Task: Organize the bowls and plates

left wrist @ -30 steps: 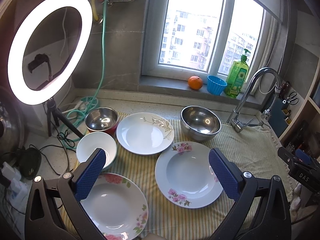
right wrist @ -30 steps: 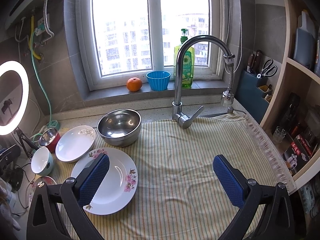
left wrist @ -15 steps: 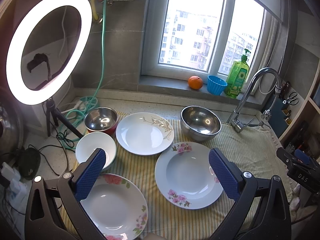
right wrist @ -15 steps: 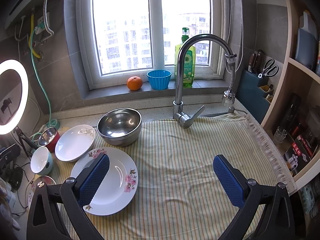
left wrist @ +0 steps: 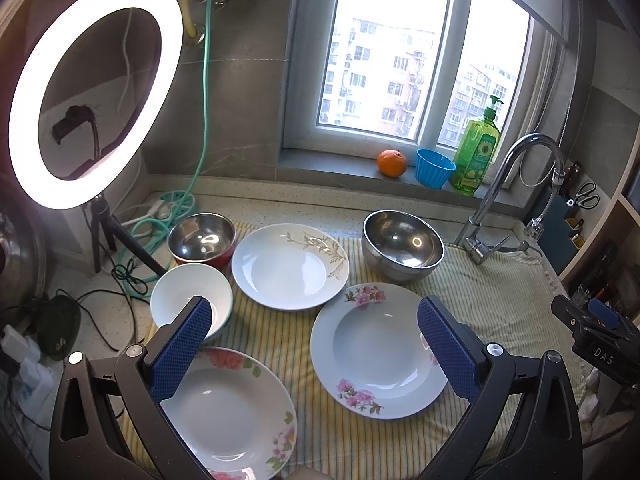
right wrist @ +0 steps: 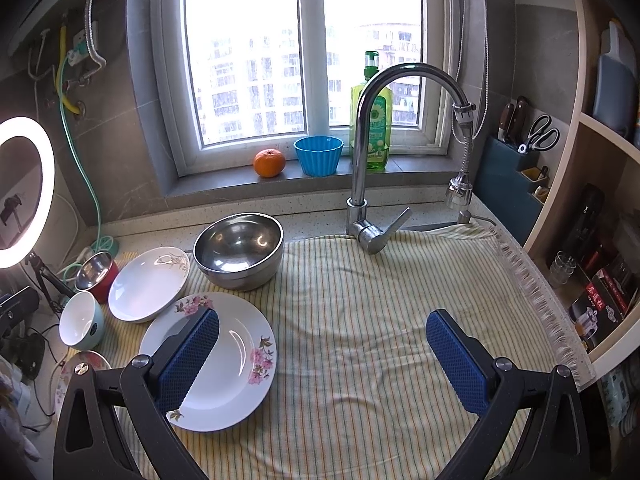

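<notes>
Daylight from the kitchen window is falling across a yellow-and-green striped cloth point(right wrist: 400, 320) that is covering the counter, and the dishes are all sitting toward its left half. Nearest the middle, a white deep plate with pink flowers on its rim point(left wrist: 378, 350) is lying flat, with a large stainless steel bowl point(left wrist: 402, 244) just behind it toward the back edge. A white plate with a brown leaf pattern point(left wrist: 290, 266) is resting to the left, and a second white plate with pink blossoms point(left wrist: 230, 412) is lying at the front left corner. A white ceramic bowl point(left wrist: 191, 300) and a small steel bowl with a red outside point(left wrist: 201, 239) are sitting at the left edge. The left gripper point(left wrist: 316, 344) is hovering above the plates with its jaws spread wide, gripping nothing; the right gripper point(right wrist: 322, 354) is likewise gaping and empty over bare cloth. The glazed plates are probably stiff, slick and breakable, so pinching a raised rim looks wisest; the steel bowls should be lighter and tougher.
</notes>
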The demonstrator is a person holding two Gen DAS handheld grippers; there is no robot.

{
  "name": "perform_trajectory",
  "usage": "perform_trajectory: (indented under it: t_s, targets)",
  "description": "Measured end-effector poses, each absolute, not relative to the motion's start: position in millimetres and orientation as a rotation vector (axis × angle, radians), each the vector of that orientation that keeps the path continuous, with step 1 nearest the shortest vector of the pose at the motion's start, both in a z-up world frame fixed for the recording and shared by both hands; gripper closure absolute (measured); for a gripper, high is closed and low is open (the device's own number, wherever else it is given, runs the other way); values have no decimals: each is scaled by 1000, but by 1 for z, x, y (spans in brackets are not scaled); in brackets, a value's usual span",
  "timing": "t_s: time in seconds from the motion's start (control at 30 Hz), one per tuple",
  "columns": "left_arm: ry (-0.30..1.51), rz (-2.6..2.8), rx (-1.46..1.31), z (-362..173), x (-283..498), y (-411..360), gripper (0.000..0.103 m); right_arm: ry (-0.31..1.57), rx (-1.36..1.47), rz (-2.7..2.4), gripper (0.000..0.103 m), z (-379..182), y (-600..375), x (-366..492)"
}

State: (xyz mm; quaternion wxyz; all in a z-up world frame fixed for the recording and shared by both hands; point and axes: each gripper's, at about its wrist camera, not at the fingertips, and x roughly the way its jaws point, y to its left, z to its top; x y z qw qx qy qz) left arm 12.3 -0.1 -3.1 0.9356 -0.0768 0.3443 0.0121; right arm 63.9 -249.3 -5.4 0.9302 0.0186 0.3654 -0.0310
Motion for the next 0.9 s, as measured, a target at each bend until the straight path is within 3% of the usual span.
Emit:
perform_trajectory:
  t_s: [0.9]
  targets:
    - [809, 37, -195, -31, 26, 6, 1, 783, 9, 1, 0, -31, -251, 73]
